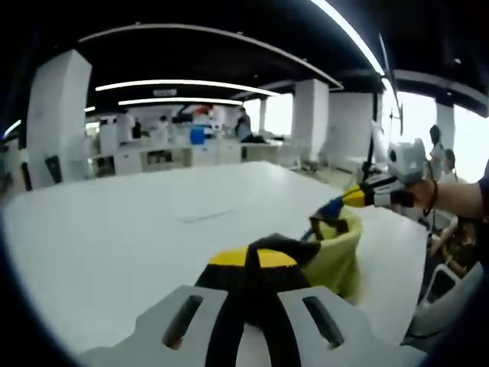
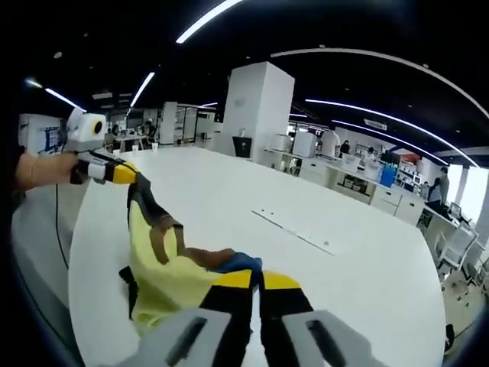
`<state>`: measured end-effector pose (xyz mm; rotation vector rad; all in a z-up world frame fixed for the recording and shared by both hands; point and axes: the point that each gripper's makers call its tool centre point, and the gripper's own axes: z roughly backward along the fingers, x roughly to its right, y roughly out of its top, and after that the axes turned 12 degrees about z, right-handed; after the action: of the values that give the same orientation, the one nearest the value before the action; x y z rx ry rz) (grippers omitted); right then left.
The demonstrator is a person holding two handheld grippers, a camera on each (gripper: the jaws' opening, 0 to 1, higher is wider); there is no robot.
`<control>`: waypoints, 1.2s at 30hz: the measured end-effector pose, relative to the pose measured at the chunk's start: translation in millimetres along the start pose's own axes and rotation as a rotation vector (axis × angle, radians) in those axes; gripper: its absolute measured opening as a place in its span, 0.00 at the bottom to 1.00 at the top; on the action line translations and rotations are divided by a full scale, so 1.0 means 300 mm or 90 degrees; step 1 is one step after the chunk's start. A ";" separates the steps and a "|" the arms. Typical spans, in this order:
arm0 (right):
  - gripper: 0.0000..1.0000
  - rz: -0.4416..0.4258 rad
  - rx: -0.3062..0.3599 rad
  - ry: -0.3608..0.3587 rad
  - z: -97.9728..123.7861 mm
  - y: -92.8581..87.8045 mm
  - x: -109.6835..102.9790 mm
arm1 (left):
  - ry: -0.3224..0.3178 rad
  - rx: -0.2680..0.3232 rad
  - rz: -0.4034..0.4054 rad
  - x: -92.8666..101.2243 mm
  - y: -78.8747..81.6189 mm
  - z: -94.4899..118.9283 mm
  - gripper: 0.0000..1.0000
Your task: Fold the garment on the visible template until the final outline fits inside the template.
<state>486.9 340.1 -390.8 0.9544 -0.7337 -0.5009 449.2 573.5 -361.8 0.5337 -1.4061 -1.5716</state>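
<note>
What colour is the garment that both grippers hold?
The garment is mainly yellow, with dark brown trim and a blue part; the right gripper view shows it best.

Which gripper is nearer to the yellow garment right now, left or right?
Neither is nearer. The left gripper and the right gripper both have their jaws closed on the yellow garment, holding it up between them above the white table.
</note>
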 end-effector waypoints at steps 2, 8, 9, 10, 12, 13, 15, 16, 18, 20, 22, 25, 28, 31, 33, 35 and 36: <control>0.00 0.000 0.000 -0.005 0.001 0.008 0.011 | 0.015 0.005 -0.002 -0.017 0.016 0.001 0.00; 0.00 -0.002 0.001 -0.027 -0.003 0.026 0.061 | 0.031 0.017 -0.004 -0.071 0.069 -0.016 0.00; 0.00 0.000 0.001 -0.031 -0.002 0.032 0.068 | 0.036 0.019 -0.003 -0.082 0.082 -0.022 0.00; 0.00 0.002 0.001 -0.032 -0.003 0.035 0.072 | 0.040 0.019 -0.003 -0.084 0.089 -0.026 0.00; 0.00 -0.001 0.001 -0.037 -0.013 0.039 0.098 | 0.041 0.018 -0.009 -0.088 0.105 -0.037 0.00; 0.00 -0.007 0.002 -0.040 -0.019 0.043 0.112 | 0.039 0.021 -0.013 -0.092 0.117 -0.044 0.00; 0.00 -0.013 0.005 -0.045 -0.031 0.050 0.132 | 0.037 0.022 -0.013 -0.102 0.134 -0.060 0.00; 0.00 -0.014 0.005 -0.047 -0.037 0.053 0.139 | 0.037 0.023 -0.013 -0.105 0.141 -0.065 0.00; 0.00 -0.019 0.009 -0.054 -0.053 0.063 0.155 | 0.039 0.025 -0.010 -0.122 0.154 -0.085 0.00; 0.00 -0.030 0.012 -0.058 -0.076 0.072 0.171 | 0.044 0.025 0.005 -0.141 0.162 -0.102 0.00; 0.00 -0.033 0.014 -0.061 -0.101 0.080 0.184 | 0.049 0.022 0.008 -0.161 0.168 -0.123 0.00; 0.00 -0.043 0.010 -0.067 -0.136 0.072 0.209 | 0.055 0.023 0.018 -0.193 0.173 -0.165 0.00; 0.00 -0.067 0.005 -0.068 -0.183 0.056 0.234 | 0.063 0.021 0.028 -0.224 0.169 -0.206 0.00; 0.00 -0.076 -0.005 -0.072 -0.219 0.038 0.254 | 0.075 0.013 0.040 -0.267 0.150 -0.256 0.00; 0.00 -0.088 -0.010 -0.078 -0.236 0.024 0.266 | 0.082 0.004 0.047 -0.292 0.127 -0.288 0.00; 0.00 -0.106 -0.010 -0.080 -0.272 0.013 0.291 | 0.073 0.000 0.026 -0.307 0.110 -0.323 0.00; 0.00 -0.115 -0.010 -0.083 -0.290 0.006 0.302 | 0.080 -0.001 0.016 -0.308 0.103 -0.332 0.00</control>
<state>611.8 327.5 -391.3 0.9847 -0.7626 -0.7307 584.4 601.1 -381.3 0.6014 -1.3127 -1.4925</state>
